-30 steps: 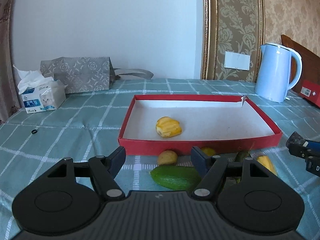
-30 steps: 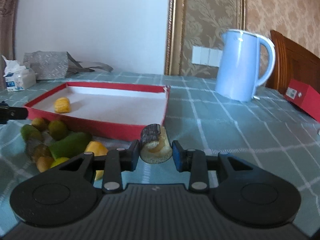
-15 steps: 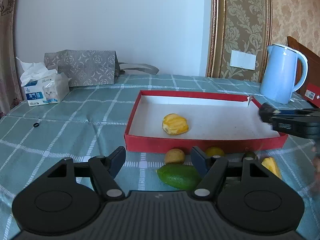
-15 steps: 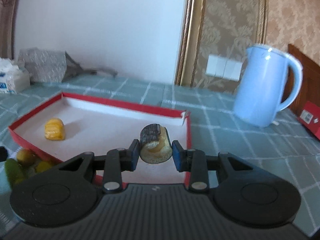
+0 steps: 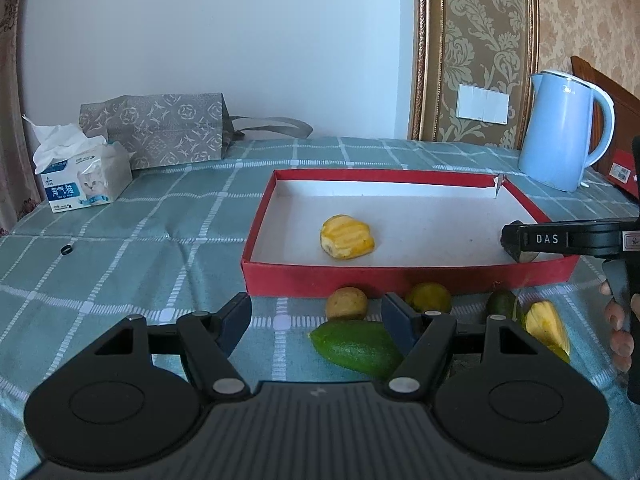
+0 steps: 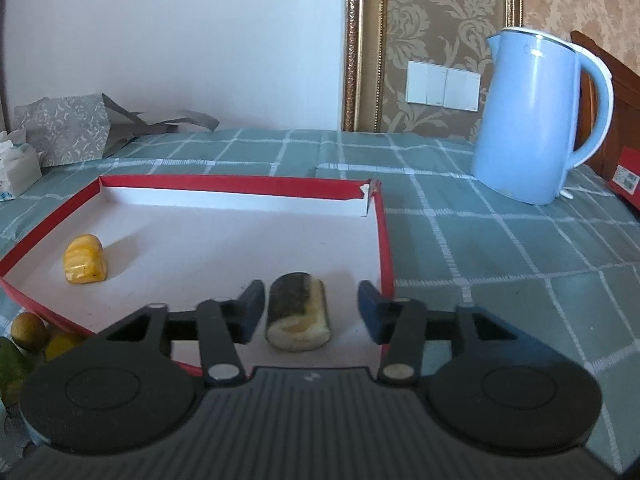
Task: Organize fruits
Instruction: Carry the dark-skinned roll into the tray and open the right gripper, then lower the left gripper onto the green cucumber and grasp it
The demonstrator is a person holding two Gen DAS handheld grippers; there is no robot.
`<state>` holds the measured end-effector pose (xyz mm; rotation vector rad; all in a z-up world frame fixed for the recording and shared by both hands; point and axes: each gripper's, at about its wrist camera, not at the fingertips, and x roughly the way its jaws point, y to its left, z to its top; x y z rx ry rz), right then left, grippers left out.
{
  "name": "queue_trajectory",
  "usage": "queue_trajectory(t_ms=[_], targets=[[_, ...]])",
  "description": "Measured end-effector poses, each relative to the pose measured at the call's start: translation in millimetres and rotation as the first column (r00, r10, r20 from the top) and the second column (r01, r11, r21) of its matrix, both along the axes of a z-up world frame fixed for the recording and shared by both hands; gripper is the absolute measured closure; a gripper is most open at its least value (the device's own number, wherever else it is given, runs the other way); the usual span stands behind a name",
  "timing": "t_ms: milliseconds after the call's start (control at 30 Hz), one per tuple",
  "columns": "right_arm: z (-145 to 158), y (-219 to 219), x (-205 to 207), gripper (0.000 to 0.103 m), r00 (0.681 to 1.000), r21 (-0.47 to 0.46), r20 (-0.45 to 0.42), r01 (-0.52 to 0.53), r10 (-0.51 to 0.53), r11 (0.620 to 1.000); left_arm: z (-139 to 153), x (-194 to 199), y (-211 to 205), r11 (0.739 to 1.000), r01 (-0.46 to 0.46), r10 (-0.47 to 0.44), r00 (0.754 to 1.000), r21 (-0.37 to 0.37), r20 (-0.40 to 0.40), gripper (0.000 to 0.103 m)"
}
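- Over the right part of the red tray (image 6: 382,236), the right gripper (image 6: 311,312) has just been opening its jaws; they now stand apart from the dark-skinned fruit piece (image 6: 298,312) between them, so it is released.
- This fruit piece lies on the white tray floor; the yellow ridged fruit (image 6: 85,259) lies at about 10 o'clock from it, well apart.
- Before the tray's near wall, the left gripper (image 5: 316,322) hovers with jaws apart, grasping nothing.
- At 3 o'clock from its fingers lies a green fruit (image 5: 356,347), with small round fruits (image 5: 346,303) beside the tray wall.
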<state>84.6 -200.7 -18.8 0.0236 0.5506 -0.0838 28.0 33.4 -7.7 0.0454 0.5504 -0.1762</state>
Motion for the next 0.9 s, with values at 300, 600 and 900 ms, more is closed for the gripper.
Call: queue_trajectory(t_ms=[300,600,900], targets=[[15,-8,-54,0.023,0.995,0.041,0.103,0.012,-0.016,0.999,-1,1,4,1.000,0.008,-0.009,1.000,-0.018,-0.020,0.032],[13,-12,-105,0.022,0.973,-0.034,0.228,0.040,-0.032,0.999,-4,-1,2,1.000,0.028,-0.029,0.999,-0.009,-0.033,0.032],[9,2,-109,0.022,0.971,-0.107,0.240,0.011,0.015,0.994,-1,-8,-1,0.995,0.102,-0.102,0.995,-0.011,-0.001,0.032]])
